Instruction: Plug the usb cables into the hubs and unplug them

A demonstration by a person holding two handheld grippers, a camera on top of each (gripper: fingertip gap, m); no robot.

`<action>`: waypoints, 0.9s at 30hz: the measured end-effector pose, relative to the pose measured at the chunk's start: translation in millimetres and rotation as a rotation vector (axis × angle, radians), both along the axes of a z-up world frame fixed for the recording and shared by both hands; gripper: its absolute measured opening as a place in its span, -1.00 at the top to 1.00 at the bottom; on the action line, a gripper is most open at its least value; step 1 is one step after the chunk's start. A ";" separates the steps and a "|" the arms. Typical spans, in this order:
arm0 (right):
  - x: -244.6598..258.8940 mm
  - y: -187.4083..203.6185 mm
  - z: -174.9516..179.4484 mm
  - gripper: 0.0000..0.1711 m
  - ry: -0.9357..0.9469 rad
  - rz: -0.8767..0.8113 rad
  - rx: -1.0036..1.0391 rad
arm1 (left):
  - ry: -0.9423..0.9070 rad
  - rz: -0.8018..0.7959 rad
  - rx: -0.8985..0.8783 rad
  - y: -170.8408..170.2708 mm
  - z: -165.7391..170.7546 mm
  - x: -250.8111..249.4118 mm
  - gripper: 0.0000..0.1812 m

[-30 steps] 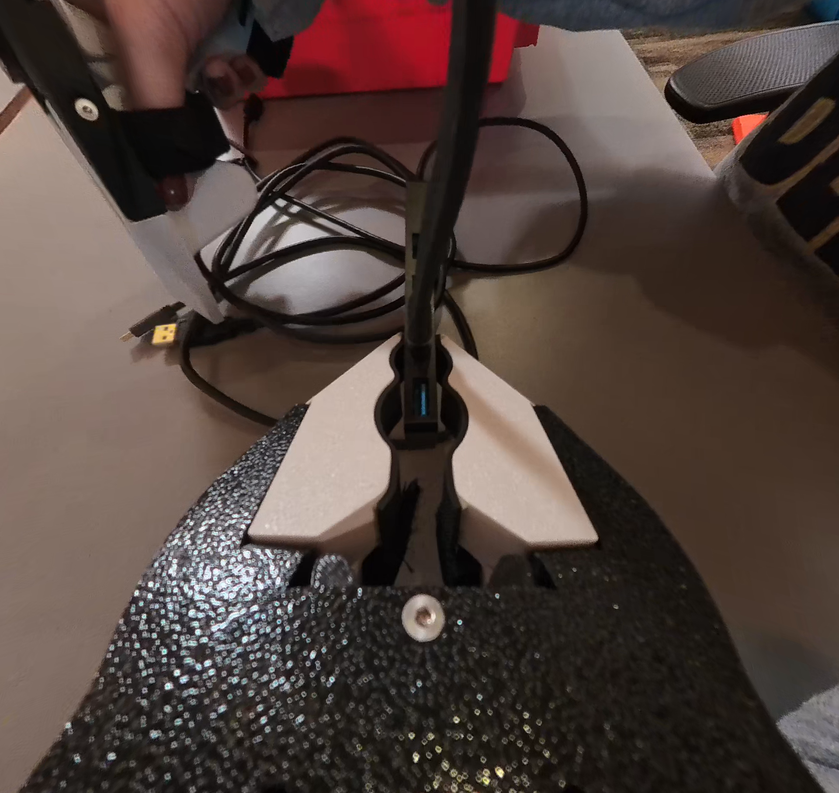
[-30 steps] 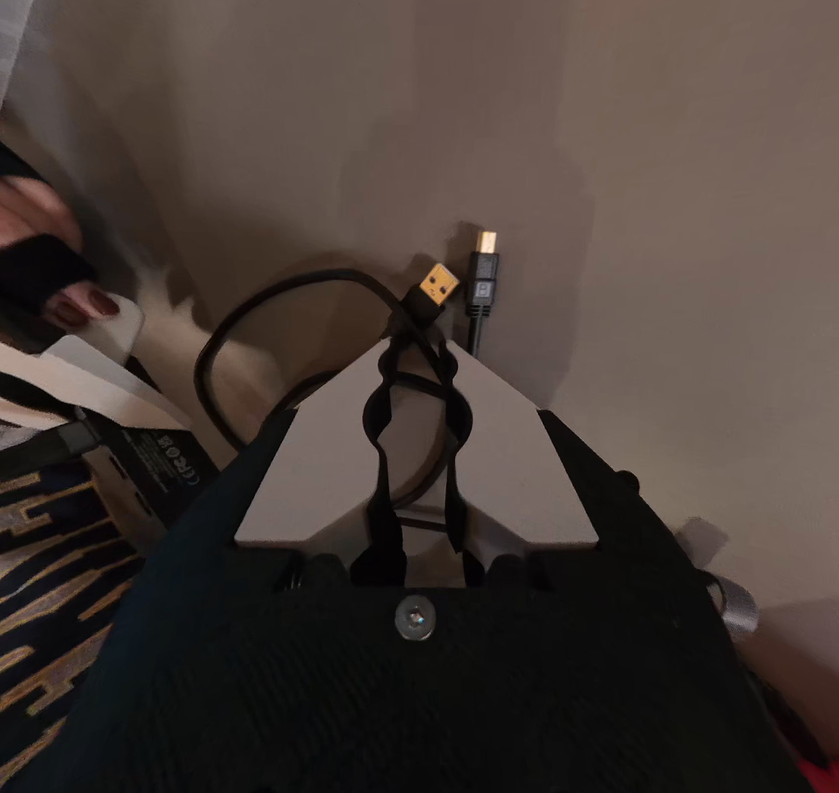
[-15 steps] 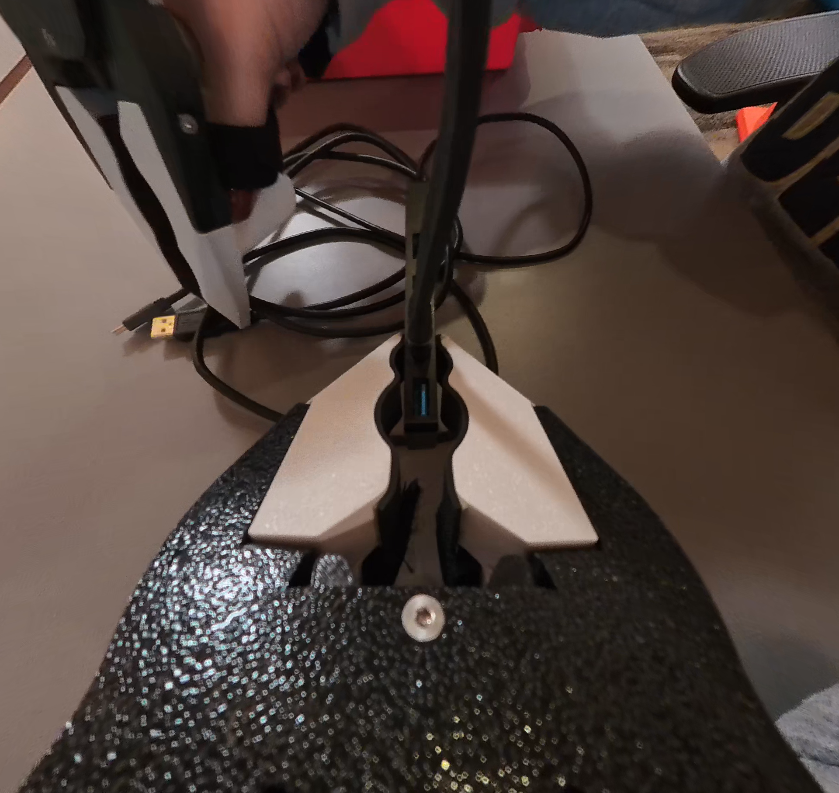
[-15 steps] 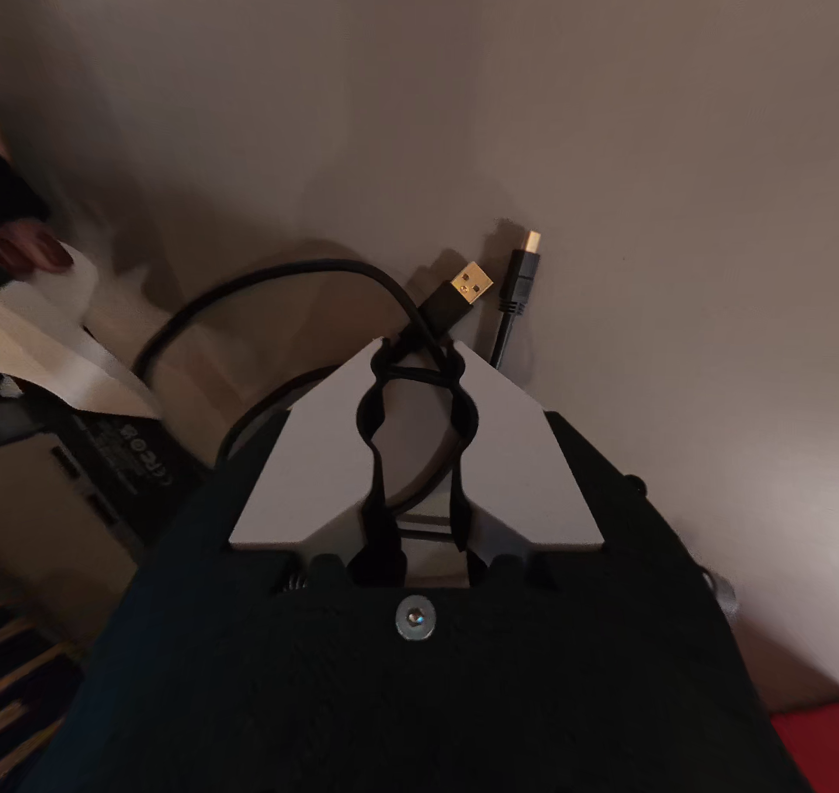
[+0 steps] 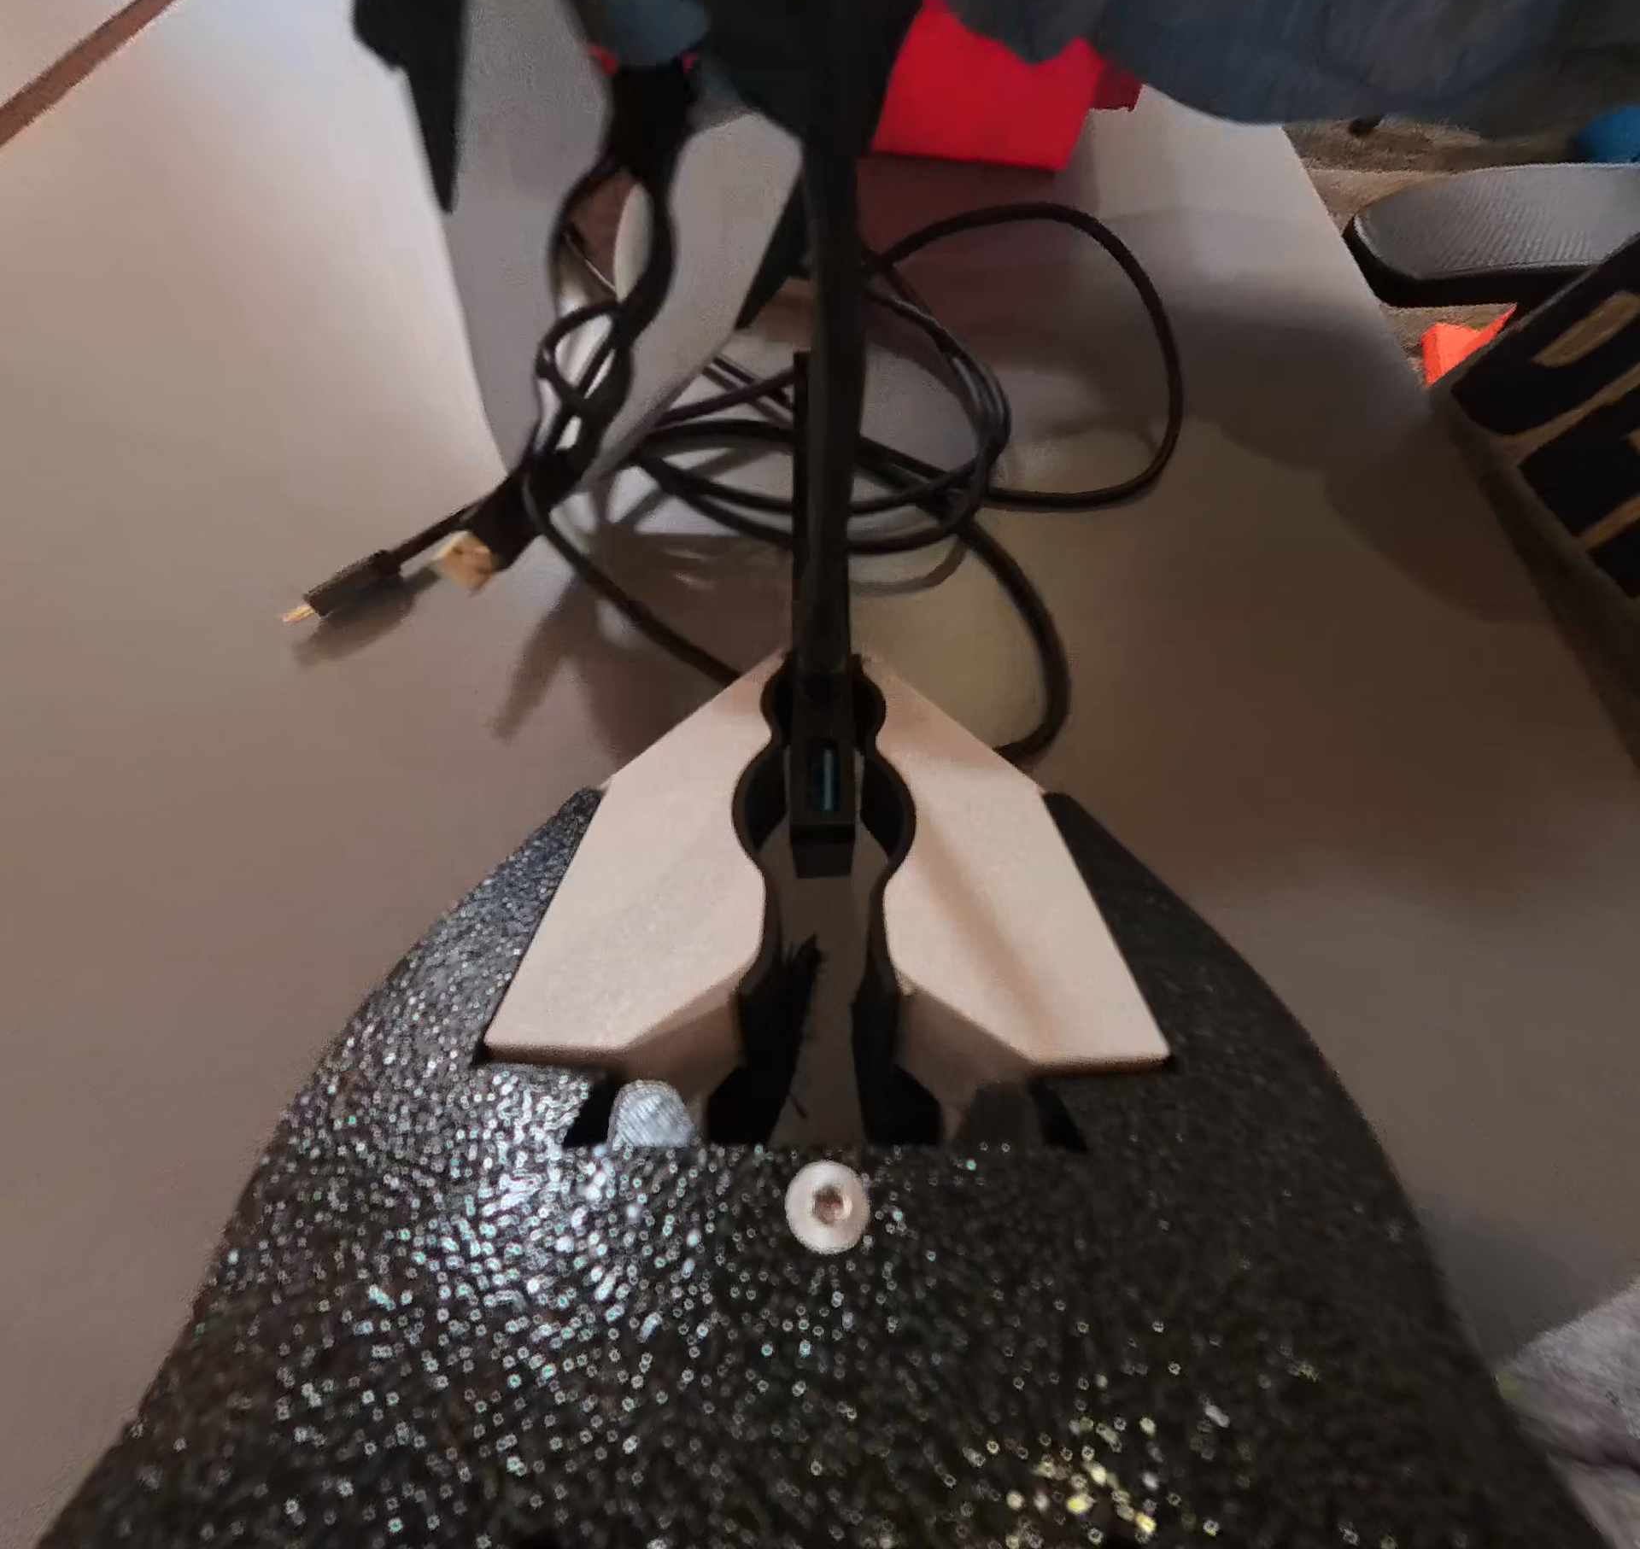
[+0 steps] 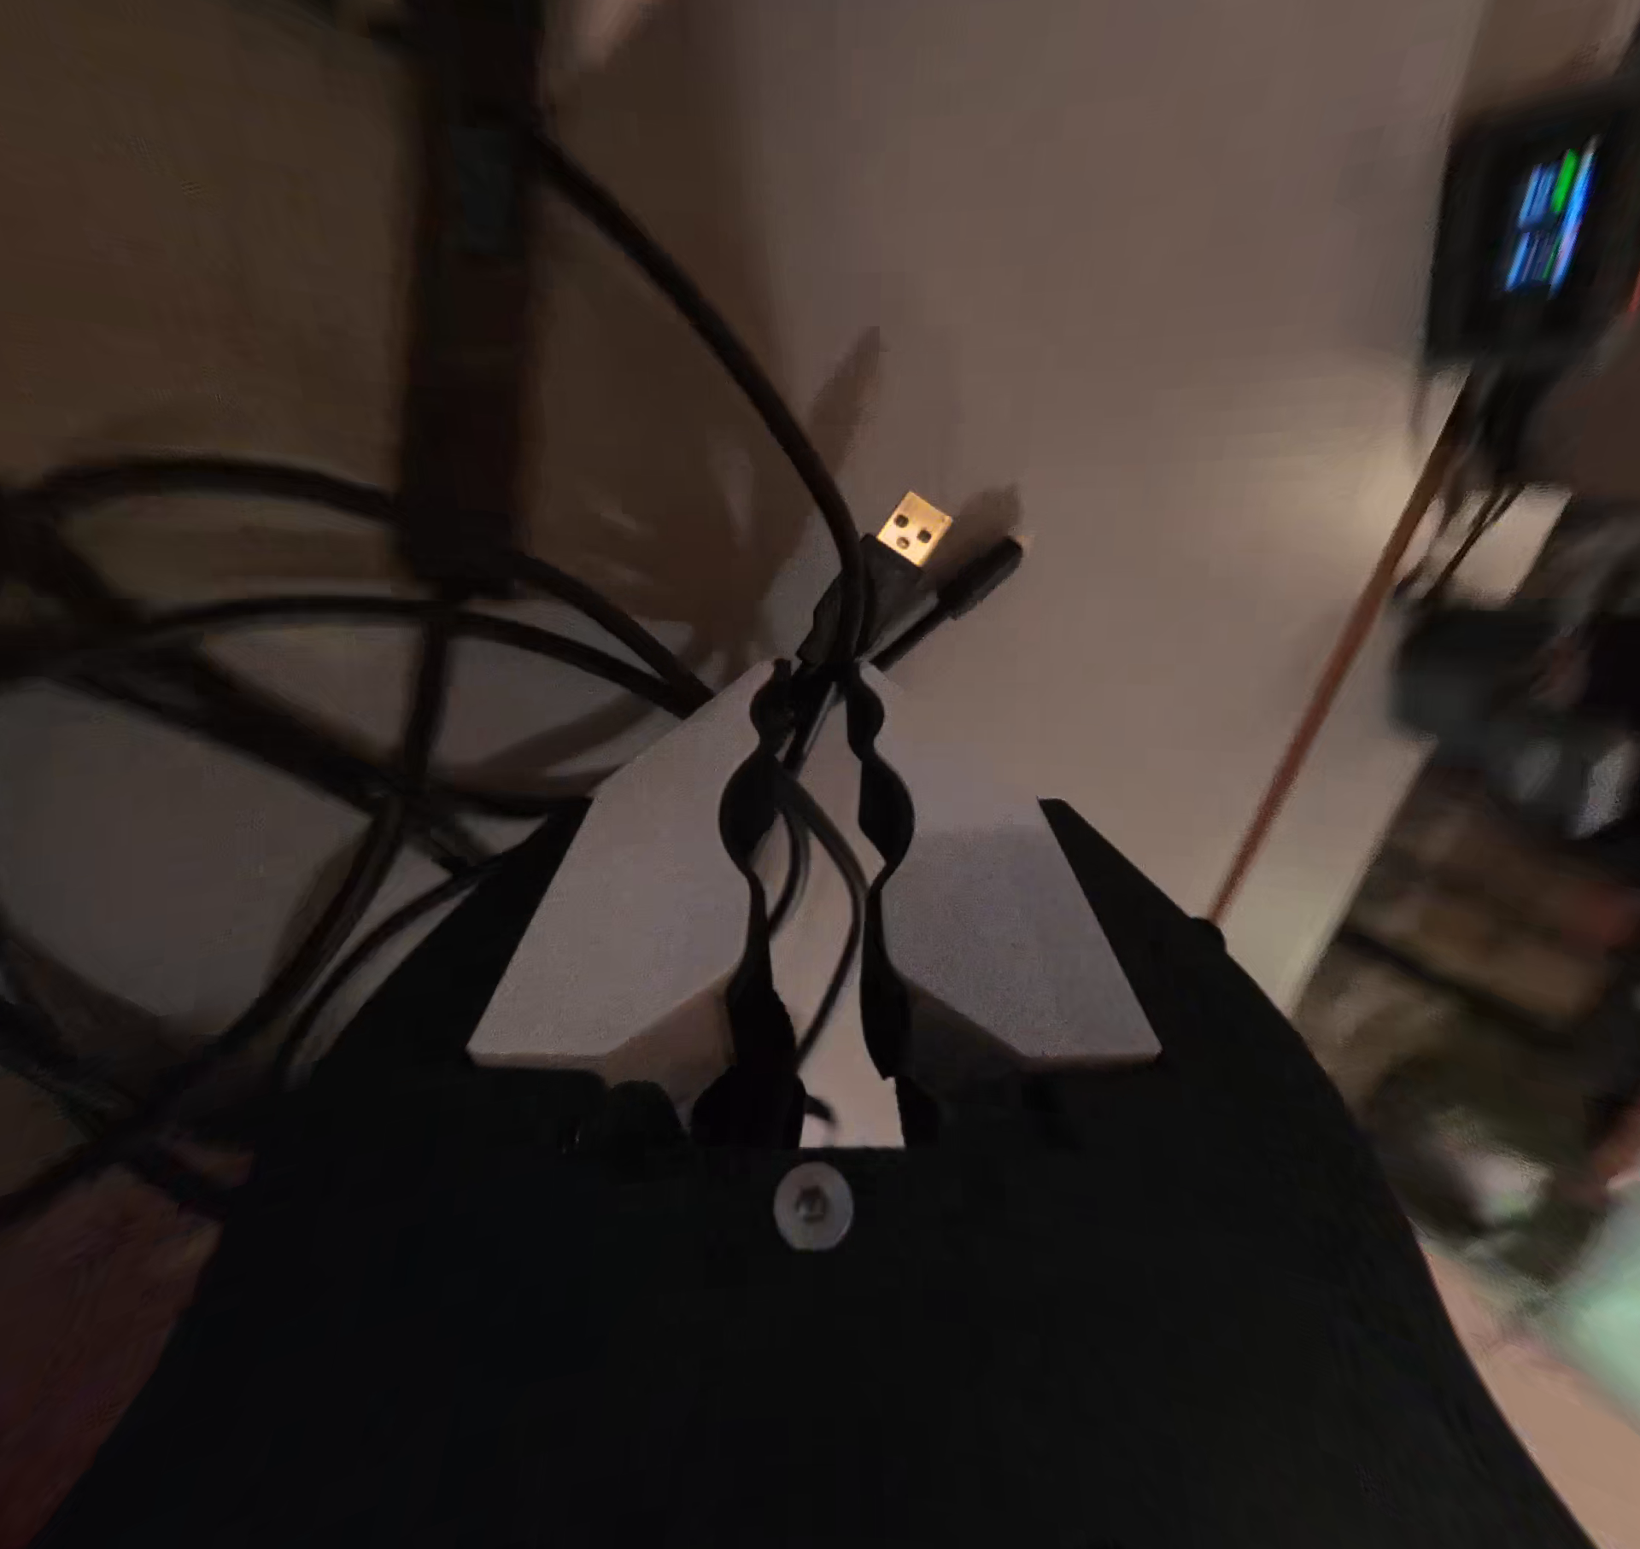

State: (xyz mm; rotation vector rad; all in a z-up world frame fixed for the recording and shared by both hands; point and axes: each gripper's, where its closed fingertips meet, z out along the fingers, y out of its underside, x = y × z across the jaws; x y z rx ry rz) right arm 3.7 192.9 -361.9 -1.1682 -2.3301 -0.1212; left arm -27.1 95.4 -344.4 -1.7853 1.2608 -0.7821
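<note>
Left gripper (image 5: 823, 761), closed on the hub (image 5: 825, 783). Beyond it, the right gripper (image 6: 821, 690) is clamped on the gold-tipped USB cable (image 6: 887, 566), which has been lifted off the table (image 5: 222, 708) since a second earlier. Insertion is judged next.

Left gripper (image 5: 821, 690) body's looking glittery rough black, fingers (image 5: 657, 868) matt grainy plastic; ahead, gold-metal USB plug (image 6: 914, 529) gleaming; tabletop (image 5: 222, 708) looking smooth, matt.
</note>
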 end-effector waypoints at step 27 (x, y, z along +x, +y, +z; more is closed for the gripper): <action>-1.3 -27.3 79.4 0.88 0.236 0.529 0.922 | -0.067 0.057 -0.009 8.4 11.2 -11.9 0.91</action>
